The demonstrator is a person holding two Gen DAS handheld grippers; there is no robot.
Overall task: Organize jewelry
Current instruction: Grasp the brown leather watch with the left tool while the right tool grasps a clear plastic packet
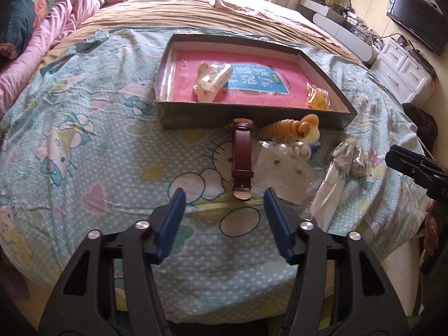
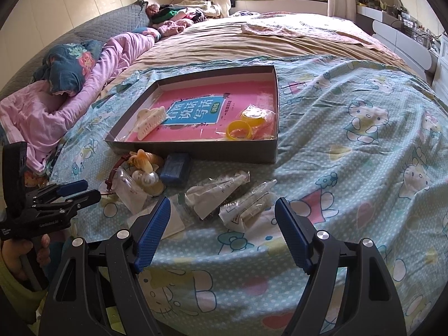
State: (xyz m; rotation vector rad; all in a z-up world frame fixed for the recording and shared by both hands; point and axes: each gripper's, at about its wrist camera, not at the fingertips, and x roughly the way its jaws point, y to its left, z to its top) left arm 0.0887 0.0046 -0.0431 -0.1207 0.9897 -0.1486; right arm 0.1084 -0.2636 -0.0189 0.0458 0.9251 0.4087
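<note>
A shallow box (image 1: 252,114) (image 2: 196,151) lies on the bed with a pink book inside. In it are a cream hair claw (image 1: 211,82) (image 2: 149,121) and yellow bangles in a bag (image 1: 319,98) (image 2: 249,124). A brown leather watch (image 1: 242,159) lies in front of the box, just beyond my open, empty left gripper (image 1: 224,193). An orange hair clip (image 1: 291,130) (image 2: 142,158), pearl pieces (image 2: 145,180), a blue box (image 2: 176,168) and several clear jewelry bags (image 2: 221,193) lie nearby. My right gripper (image 2: 222,204) is open and empty, just short of the bags.
The bed has a Hello Kitty sheet (image 1: 84,140) and a tan blanket (image 2: 238,42). Pink bedding and pillows (image 2: 56,98) lie at the left. White drawers (image 1: 403,67) and a TV (image 1: 417,19) stand at the right. The bed edge is close below both grippers.
</note>
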